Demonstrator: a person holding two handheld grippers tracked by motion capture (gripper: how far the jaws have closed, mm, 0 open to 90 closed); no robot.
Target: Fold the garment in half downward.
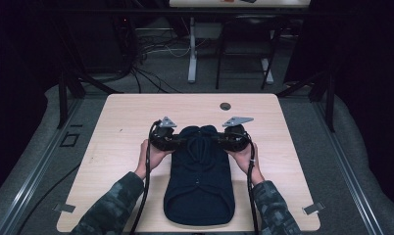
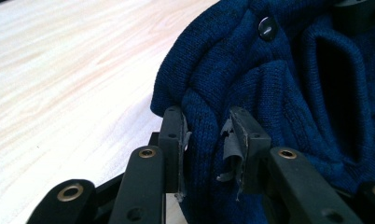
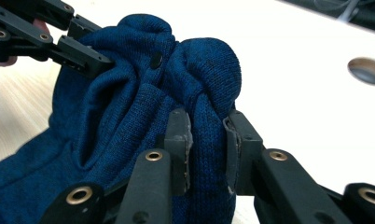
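- Dark blue knitted sweater [image 1: 199, 178] lies on the light wooden table [image 1: 116, 122], far end bunched up.
- Left gripper [image 2: 208, 135] pinches a fold at that end's left.
- Right gripper [image 3: 207, 135] pinches the right fold.
- Both forearms, apparently level, reach in from below.

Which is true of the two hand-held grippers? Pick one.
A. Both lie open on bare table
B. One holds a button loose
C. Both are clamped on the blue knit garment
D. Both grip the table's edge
C: the left hand-held gripper and the right hand-held gripper each pinch a fold of the blue knit garment between their jaws.
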